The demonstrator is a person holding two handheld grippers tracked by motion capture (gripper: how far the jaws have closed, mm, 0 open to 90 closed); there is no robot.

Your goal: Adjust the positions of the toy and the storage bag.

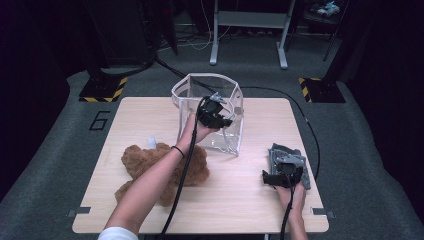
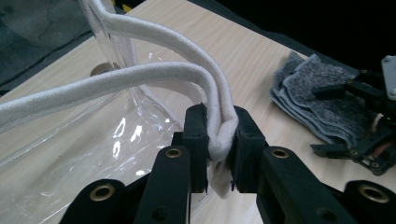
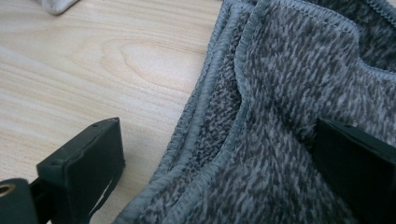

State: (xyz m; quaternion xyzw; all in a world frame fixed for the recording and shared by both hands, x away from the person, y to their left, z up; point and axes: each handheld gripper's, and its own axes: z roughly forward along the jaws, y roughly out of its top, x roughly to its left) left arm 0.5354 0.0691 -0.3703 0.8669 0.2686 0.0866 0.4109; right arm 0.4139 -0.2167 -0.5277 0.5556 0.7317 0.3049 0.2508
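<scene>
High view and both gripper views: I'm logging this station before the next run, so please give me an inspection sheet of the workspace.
Surface: light wooden table, bare wood at the front.
Job's things: clear bag standing upright, its white handle pinched; folded grey cloth near the right edge.
Clutter: brown teddy bear lying at the left, partly under the forearm.
Grippers: left gripper shut on the handle; right gripper open, one jaw on the wood, the other on the cloth.
Cables: black cable trailing from each gripper.
Surroundings: grey floor, striped floor plates, metal frame behind.
</scene>
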